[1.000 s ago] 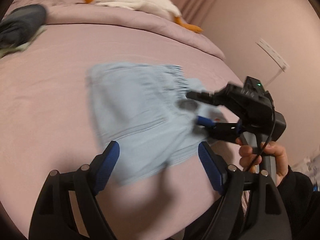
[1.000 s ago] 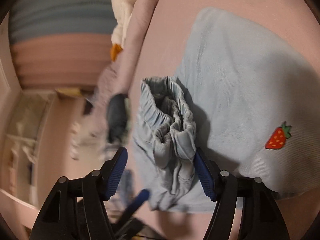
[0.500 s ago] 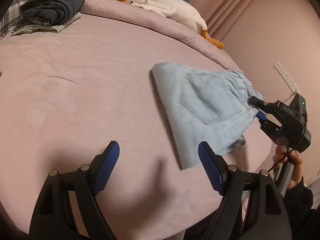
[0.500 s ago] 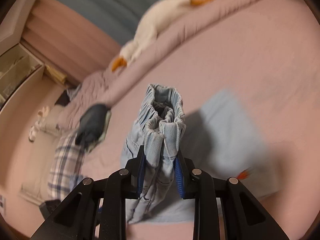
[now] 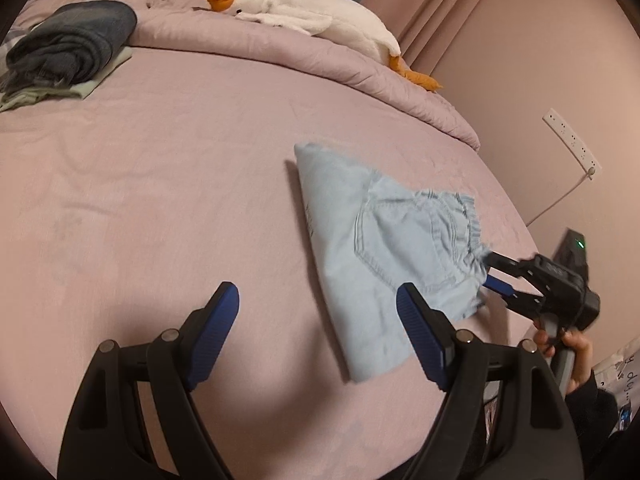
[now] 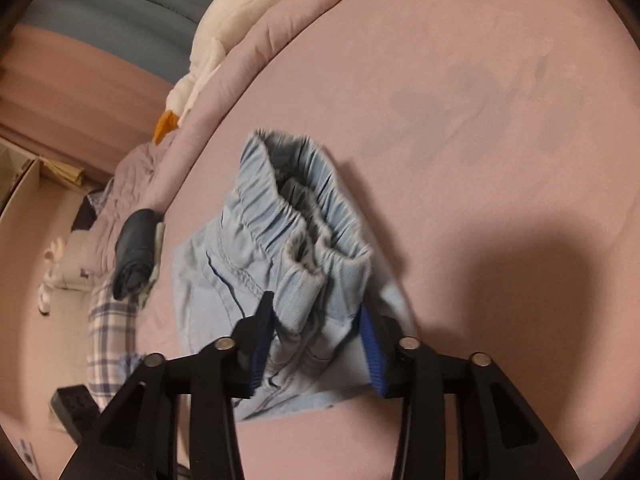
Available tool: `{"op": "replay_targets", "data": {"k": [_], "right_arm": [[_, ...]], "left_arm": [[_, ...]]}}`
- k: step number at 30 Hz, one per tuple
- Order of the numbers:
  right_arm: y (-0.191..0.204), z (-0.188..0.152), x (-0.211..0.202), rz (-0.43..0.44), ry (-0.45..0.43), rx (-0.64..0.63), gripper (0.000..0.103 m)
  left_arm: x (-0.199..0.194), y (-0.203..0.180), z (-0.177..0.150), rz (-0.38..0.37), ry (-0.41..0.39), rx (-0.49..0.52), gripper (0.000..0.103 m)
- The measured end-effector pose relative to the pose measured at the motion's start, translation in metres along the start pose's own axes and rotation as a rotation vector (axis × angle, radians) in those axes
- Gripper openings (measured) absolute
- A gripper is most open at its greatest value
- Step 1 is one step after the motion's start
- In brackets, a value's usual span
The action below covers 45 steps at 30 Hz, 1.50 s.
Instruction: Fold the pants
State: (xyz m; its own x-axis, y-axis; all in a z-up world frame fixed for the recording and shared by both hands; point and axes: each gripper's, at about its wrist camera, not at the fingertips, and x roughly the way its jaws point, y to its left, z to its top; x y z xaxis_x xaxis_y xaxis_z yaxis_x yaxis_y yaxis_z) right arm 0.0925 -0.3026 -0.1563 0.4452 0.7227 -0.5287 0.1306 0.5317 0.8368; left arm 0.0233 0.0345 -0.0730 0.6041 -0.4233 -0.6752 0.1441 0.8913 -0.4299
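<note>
Light blue pants (image 5: 384, 248) lie folded on the pink bed, right of centre in the left wrist view, back pocket up. My right gripper (image 6: 316, 320) holds the bunched elastic waistband (image 6: 304, 232) between its blue pads; the jaws stand partly apart around the thick fabric. It also shows in the left wrist view (image 5: 490, 270) at the waistband's right edge. My left gripper (image 5: 316, 328) is open and empty, hovering above the bed just left of the pants' lower corner.
A white plush goose (image 5: 316, 12) lies on the rolled duvet (image 5: 280, 52) at the back. A stack of folded dark clothes (image 5: 68, 48) sits at the back left. The bed's right edge, a wall and a power strip (image 5: 572, 144) are close by.
My right gripper closed on the waistband and has dragged the pants rightward; its jaws now look wider than half a second ago. My left gripper swung left, away from the pants.
</note>
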Motion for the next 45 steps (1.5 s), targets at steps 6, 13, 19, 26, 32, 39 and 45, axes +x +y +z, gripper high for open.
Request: {"op": "replay_targets", "data": {"k": [6, 13, 19, 26, 32, 39, 45], "right_arm": [[0.023, -0.007, -0.036, -0.099, -0.175, -0.152, 0.056], [0.115, -0.059, 0.011, -0.022, -0.054, -0.584, 0.031], [0.173, -0.106, 0.066, 0.028, 0.039, -0.857, 0.02], [0.171, -0.129, 0.103, -0.063, 0.143, -0.975, 0.019], [0.158, -0.095, 0.069, 0.005, 0.13, -0.862, 0.019], [0.129, -0.001, 0.027, -0.182, -0.153, -0.669, 0.019], [0.102, 0.038, 0.056, -0.324, -0.122, -0.61, 0.019]], "left_arm": [[0.028, -0.017, 0.034, -0.048, 0.009, 0.046, 0.078], [0.09, -0.019, 0.079, -0.081, 0.095, 0.049, 0.017], [0.145, 0.006, 0.092, -0.009, 0.212, 0.089, 0.003], [0.153, 0.004, 0.102, 0.012, 0.138, 0.136, 0.004], [0.122, -0.001, 0.098, 0.052, 0.058, 0.118, 0.023], [0.082, -0.041, 0.034, -0.062, 0.088, 0.255, 0.029], [0.087, -0.053, -0.023, -0.073, 0.162, 0.308, 0.028]]}}
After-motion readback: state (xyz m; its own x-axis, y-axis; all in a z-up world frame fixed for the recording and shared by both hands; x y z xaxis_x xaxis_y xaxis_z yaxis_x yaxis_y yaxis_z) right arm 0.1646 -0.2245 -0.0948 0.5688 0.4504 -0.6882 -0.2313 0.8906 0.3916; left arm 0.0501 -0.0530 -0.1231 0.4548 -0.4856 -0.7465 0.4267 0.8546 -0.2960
